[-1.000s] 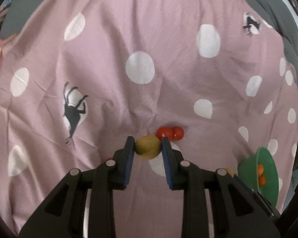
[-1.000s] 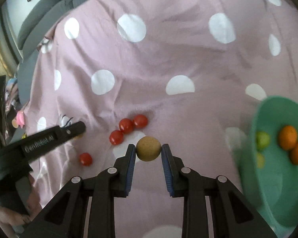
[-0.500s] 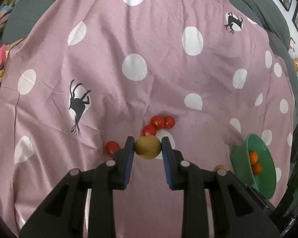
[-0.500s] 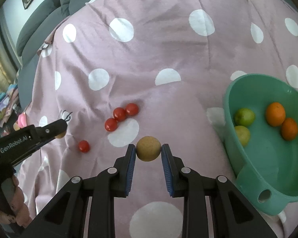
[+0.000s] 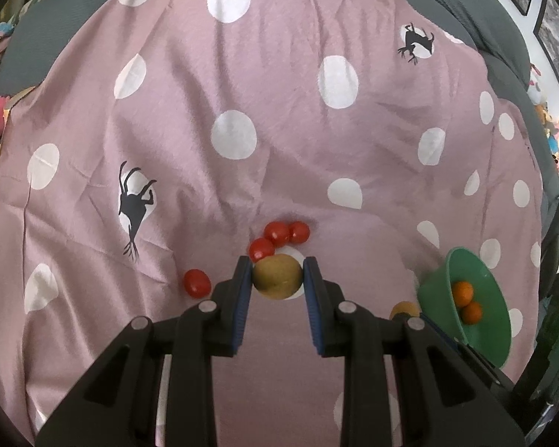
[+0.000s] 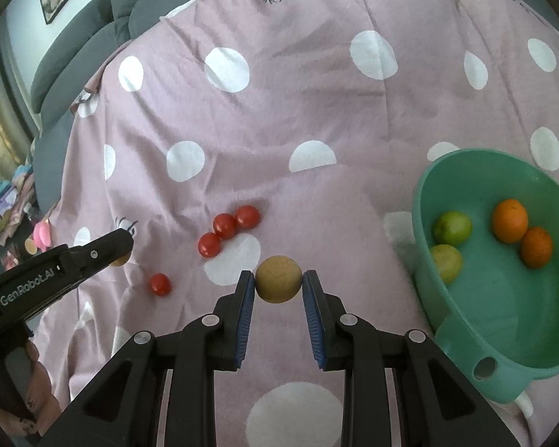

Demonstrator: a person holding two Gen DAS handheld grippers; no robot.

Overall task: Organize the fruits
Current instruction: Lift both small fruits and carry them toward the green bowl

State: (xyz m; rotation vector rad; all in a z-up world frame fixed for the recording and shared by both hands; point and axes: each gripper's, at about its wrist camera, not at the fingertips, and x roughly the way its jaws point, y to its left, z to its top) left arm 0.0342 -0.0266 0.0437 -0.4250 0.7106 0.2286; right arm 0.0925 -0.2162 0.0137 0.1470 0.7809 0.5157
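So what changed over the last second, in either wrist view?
Both grippers drew back from the cloth: the green bowl now shows whole in the right view, and all four cherry tomatoes show in the left. Nothing was grasped or released. The left gripper stays shut on its brown fruit, the right gripper on its own. The bowl's fruit hasn't shifted.

Each claw pinches 1 round brown fruit point(image 5: 277, 275) point(image 6: 278, 279). 4 small red tomatoes lie on the pink spotted bed cover: 3 point(image 6: 227, 230) touching in a row, 1 point(image 6: 160, 284) apart. The green bowl point(image 6: 462, 309) holds 2 oranges point(image 6: 521, 232) and 2 green fruits point(image 6: 449, 244).
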